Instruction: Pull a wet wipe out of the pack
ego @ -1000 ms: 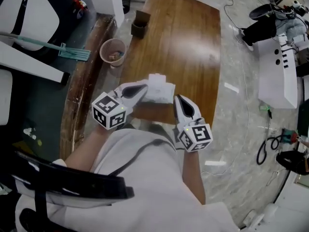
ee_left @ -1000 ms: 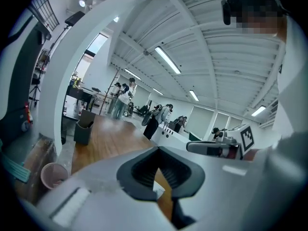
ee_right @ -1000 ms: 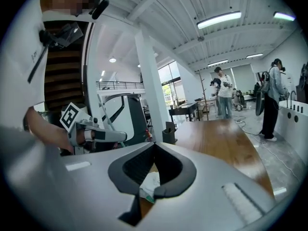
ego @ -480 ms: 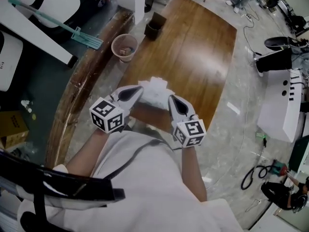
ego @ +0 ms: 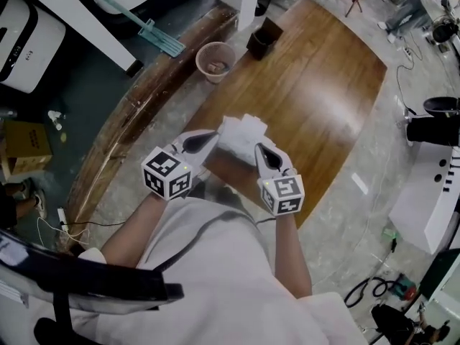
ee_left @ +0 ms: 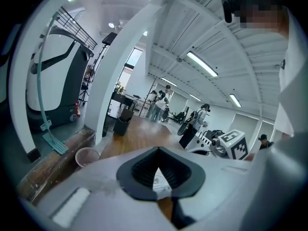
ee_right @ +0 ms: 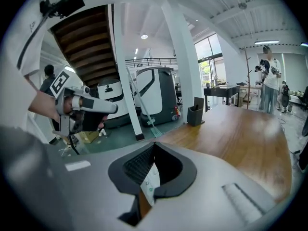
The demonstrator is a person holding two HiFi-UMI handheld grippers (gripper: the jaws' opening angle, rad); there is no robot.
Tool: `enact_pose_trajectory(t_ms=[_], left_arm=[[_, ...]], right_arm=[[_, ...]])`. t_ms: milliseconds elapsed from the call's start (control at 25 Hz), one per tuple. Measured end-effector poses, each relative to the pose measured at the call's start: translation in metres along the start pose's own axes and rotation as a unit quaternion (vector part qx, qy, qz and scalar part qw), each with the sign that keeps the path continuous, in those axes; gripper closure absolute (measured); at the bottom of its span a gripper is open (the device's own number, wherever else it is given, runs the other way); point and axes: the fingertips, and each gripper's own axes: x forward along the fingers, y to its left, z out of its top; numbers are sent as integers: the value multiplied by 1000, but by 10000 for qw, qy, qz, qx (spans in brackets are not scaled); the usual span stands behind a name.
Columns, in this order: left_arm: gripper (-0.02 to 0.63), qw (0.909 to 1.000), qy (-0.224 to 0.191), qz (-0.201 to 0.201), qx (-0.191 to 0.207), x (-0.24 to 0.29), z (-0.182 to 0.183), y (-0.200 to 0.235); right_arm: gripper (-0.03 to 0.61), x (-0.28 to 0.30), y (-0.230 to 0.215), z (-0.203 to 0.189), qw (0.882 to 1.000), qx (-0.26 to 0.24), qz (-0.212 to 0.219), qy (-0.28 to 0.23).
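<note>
Wet wipe pack (ego: 241, 136), white, at the bench's (ego: 316, 99) near edge: left claw (ego: 207, 141) clamped on its 9 o'clock side, right claw (ego: 260, 152) clamped at 4 o'clock.

The head is turning, so the desk (ego: 316, 92) is swinging toward 1 o'clock, while the left gripper (ego: 207, 138) and right gripper (ego: 260, 149) are drawing slightly closer on the wipe pack (ego: 241, 131).

left gripper (ego: 208, 138): jaws pinched on wipe pack (ego: 241, 133) | right gripper (ego: 259, 149): same, opposite edge | both mid-frame, tips converging
</note>
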Motion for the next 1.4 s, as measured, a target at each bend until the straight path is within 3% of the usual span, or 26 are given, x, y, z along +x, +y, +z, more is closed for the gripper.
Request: enact_pose_trajectory(t_ms=[320, 840, 1400], left_arm=[[612, 9996, 164, 226, 15, 9, -16, -6], [612, 9992, 401, 14, 74, 27, -25, -12], [612, 9983, 564, -122, -36, 37, -27, 4]], right_arm=[[571, 28, -8, -29, 9971, -536, 219, 503], [546, 59, -9, -64, 9840, -1190, 293, 1295], [511, 79, -10, -81, 9692, -1486, 314, 1939]])
